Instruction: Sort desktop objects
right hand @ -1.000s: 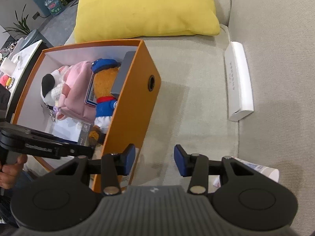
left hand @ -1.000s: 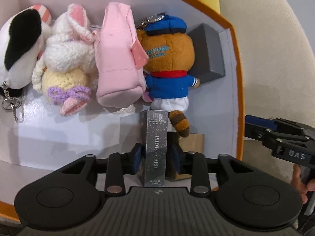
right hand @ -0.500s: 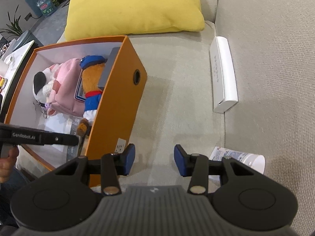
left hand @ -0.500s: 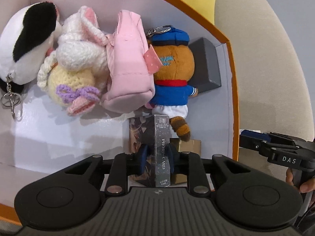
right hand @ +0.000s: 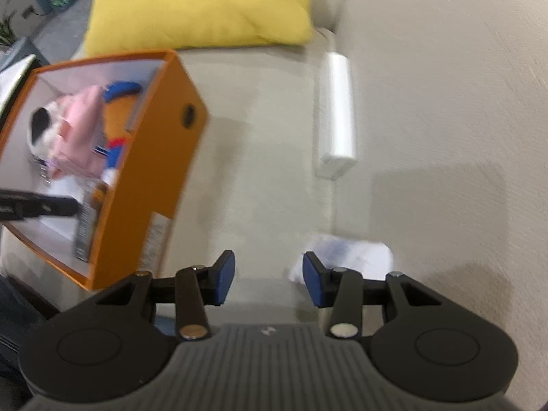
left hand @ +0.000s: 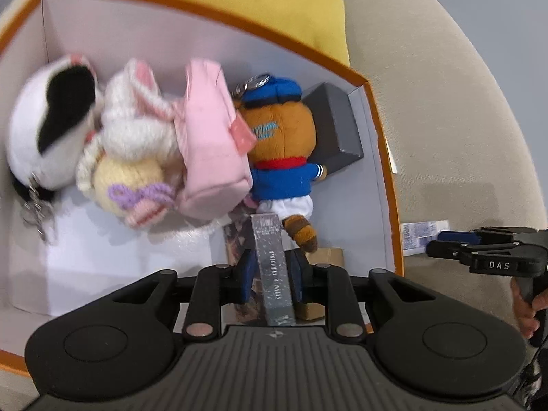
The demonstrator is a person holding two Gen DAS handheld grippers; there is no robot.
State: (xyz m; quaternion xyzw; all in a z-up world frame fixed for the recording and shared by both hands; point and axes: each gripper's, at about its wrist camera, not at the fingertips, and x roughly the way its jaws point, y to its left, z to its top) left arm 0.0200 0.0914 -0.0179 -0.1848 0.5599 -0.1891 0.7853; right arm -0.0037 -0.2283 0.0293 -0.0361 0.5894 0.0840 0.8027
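Inside the orange box (left hand: 383,157), near its front right corner, the left gripper (left hand: 272,274) has its blue pads clamped on a silver photo card pack (left hand: 272,267) standing upright; its jaws have just been closing onto it. Soft toys lie in a row along the back wall, a bear in a blue cap (left hand: 281,144) nearest the pack. Over the beige sofa (right hand: 445,137), the right gripper (right hand: 269,282) hangs half open and empty, with what seems a white tube (right hand: 356,253) blurred just beyond its right pad.
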